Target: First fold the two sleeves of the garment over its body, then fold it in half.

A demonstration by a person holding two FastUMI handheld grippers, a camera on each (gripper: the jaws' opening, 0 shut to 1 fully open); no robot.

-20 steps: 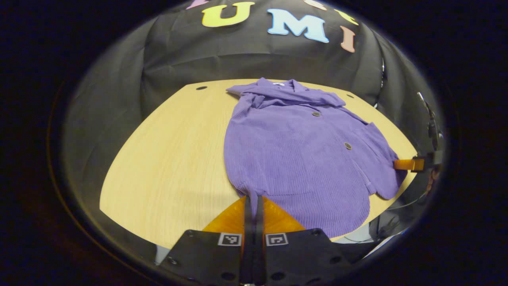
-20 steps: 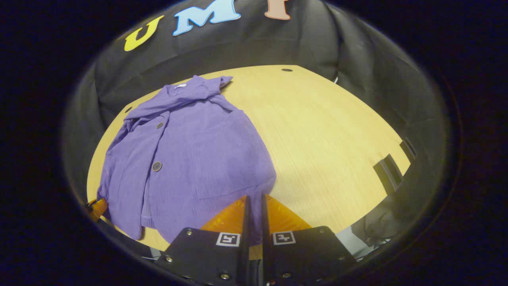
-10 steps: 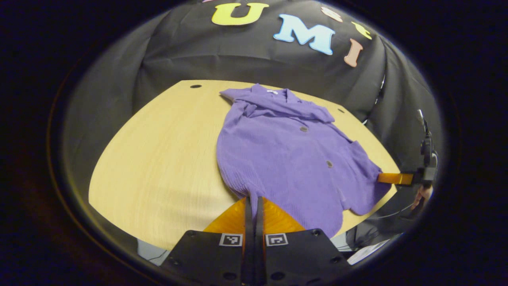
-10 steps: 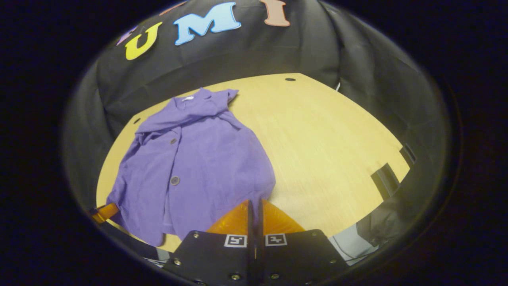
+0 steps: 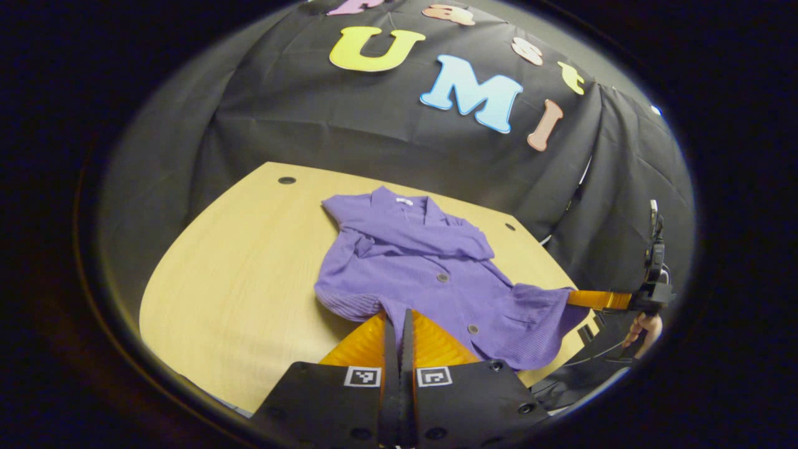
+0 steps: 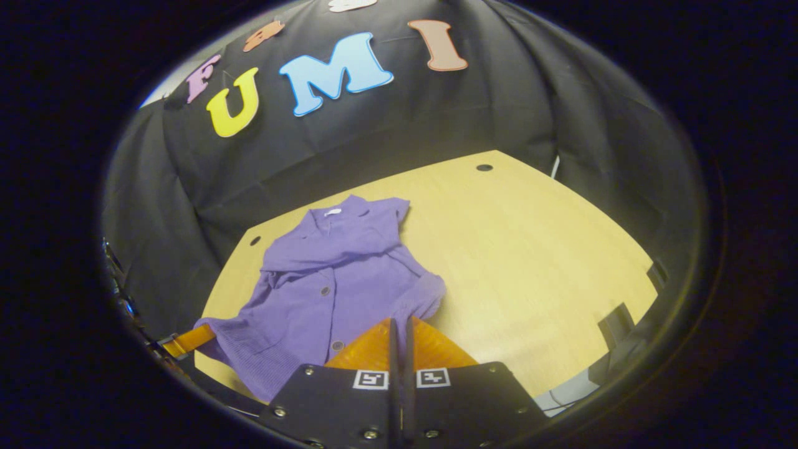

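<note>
We have the wooden bench point(image 5: 237, 274) under us, and on it the purple garment point(image 5: 411, 262), collar toward the booth's back wall and buttoned front facing up. Both sleeves look to be folded across the chest already, lying as a band below the collar, so we judge that the half fold is the step in hand.

The hem end is lifted off the bench and hangs between our two hands, while the collar half lies flat. Our left tongs point(image 5: 399, 321) have their fingers drawn close together with one hem corner nipped between them. Our right tongs point(image 6: 399, 330) are likewise closed narrow on the other hem corner; in the left gripper view we see them out at the side, pulling that corner taut, with a hand point(image 5: 642, 327) beneath them.

The cloth is ribbed, soft and light. It will sag in the middle and drape wherever it is unsupported, so we expect the hem to bow between the corners unless we keep it lightly stretched. The corners are the right places to hold; a grip farther in would let the edges flop. The buttons point(image 5: 442, 277) add little stiffness. A thin pinch of knit could slip out, so we should carry both corners evenly toward the collar.
</note>
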